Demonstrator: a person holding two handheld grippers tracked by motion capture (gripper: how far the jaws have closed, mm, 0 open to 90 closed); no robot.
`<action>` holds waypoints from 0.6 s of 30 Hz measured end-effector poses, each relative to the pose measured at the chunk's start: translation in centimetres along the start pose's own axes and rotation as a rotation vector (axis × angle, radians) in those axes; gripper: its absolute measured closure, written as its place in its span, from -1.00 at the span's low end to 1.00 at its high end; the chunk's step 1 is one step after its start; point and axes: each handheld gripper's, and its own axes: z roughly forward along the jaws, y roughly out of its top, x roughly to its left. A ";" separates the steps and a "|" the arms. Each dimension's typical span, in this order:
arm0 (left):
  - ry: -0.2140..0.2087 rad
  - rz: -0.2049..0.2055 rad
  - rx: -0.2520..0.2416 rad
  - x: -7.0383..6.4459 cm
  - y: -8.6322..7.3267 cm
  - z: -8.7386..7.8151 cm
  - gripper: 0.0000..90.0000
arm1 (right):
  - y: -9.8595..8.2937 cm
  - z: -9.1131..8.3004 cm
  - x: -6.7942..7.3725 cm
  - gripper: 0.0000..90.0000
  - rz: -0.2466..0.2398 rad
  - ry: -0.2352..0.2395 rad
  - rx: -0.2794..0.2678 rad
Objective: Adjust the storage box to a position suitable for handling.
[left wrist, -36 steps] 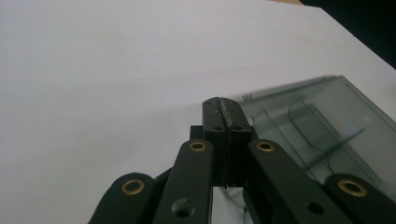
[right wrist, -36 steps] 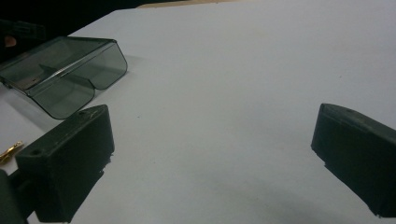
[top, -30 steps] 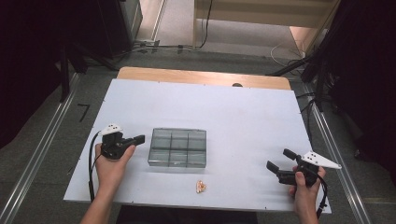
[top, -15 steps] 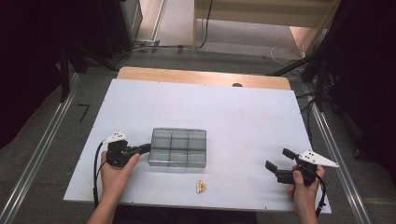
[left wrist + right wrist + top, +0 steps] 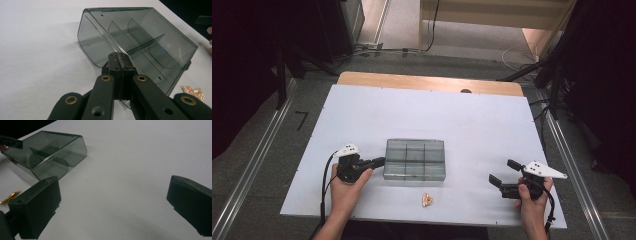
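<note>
Your box (image 5: 414,159) is smoky grey see-through plastic, with dividers of the same tint and a small blue dot (image 5: 161,52) showing through one wall. The table (image 5: 472,120) is plain white with a light wood strip (image 5: 427,83) along its far edge, and the small piece (image 5: 427,200) by the box is shiny gold. Both your grippers, left (image 5: 379,161) and right (image 5: 504,173), are black, the left's pivots ringed in brass (image 5: 105,78).

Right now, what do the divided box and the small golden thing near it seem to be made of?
The divided box looks like smoky, glossy transparent plastic: the table and its inner dividers show through its walls. The golden thing looks like shiny metal or metallic foil; its crinkled glint hints at this, but it is too small to tell.
</note>
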 end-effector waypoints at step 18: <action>-0.028 0.032 -0.006 -1.5 0.4 2.1 1.00 | 0.3 3.6 4.0 -0.91 -0.011 0.127 0.108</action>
